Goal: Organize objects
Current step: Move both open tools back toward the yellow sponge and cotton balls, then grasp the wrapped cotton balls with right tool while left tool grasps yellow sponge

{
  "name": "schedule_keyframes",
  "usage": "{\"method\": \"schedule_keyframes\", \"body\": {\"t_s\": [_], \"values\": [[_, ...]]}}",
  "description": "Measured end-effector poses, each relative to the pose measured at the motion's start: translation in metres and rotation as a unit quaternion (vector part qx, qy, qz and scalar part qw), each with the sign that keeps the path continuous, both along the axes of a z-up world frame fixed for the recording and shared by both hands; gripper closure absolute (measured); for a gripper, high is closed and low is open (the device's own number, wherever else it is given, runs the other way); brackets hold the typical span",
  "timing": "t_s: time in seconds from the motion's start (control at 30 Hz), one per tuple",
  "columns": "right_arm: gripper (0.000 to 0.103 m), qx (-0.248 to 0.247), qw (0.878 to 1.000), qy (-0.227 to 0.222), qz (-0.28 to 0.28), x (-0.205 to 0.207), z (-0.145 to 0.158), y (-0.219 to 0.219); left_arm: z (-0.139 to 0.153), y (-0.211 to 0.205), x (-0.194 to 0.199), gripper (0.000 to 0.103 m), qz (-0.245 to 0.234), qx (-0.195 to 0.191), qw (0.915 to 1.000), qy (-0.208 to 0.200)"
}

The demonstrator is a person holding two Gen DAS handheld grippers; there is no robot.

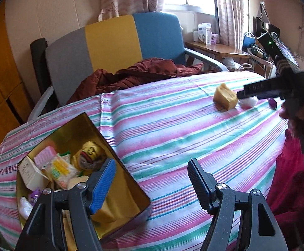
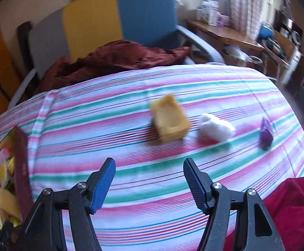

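My left tool (image 1: pixel 152 179) hangs nearest, jaws about half apart with nothing between them, just beside the open gold-lined rectangular tin (image 1: pixel 120 152) at the left edge of the worktop (image 1: pixel 173 125). I judge it waits there because the tin, already crowded with packets and small boxes, is the collecting place. My right tool (image 2: pixel 150 179) is likewise half open and empty, aimed at three loose things near the far right corner of the striped cloth: a tan block of sponge (image 2: pixel 169 121), a white fluffy wad (image 2: pixel 215 130) just beside it, and a small purple wrapped packet (image 2: pixel 266 135) farther right. The sponge looks the likeliest next pick.
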State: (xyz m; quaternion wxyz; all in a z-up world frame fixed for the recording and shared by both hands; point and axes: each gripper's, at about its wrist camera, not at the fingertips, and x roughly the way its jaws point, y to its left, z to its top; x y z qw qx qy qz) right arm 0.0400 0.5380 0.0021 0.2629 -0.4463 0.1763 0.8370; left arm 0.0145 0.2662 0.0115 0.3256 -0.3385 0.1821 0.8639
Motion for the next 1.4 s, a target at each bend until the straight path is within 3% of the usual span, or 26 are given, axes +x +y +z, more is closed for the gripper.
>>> {"method": "schedule_keyframes", "body": {"t_s": [0.27, 0.53, 0.83, 0.97, 1.07, 1.17, 1.4], "values": [[0.035, -0.024, 0.996, -0.001, -0.092, 0.015, -0.013, 0.075, -0.013, 0.016, -0.004, 0.031, -0.010, -0.010, 0.9997, -0.018], [0.035, -0.084, 0.975, 0.032, -0.201, 0.037, -0.031, 0.135, -0.020, 0.041, -0.009, 0.031, -0.024, -0.014, 0.9990, -0.035], [0.035, -0.036, 0.990, -0.015, -0.137, -0.009, -0.044, 0.145, -0.028, 0.080, -0.018, 0.031, -0.038, -0.016, 0.9967, -0.070], [0.035, -0.053, 0.991, -0.034, -0.122, -0.017, -0.068, 0.152, -0.031, 0.096, -0.023, 0.031, -0.040, -0.018, 0.9956, -0.082], [0.059, -0.077, 0.989, -0.048, -0.115, -0.018, -0.079, 0.156, -0.034, 0.110, -0.027, 0.031, -0.046, -0.018, 0.9944, -0.094], [0.066, -0.084, 0.988, -0.039, -0.120, -0.012, -0.072, 0.156, -0.035, 0.125, -0.031, 0.031, -0.050, -0.015, 0.9932, -0.104], [0.066, -0.075, 0.990, 0.017, -0.122, -0.003, -0.037, 0.154, -0.038, 0.160, -0.048, 0.031, -0.050, -0.011, 0.9895, -0.135]]}}
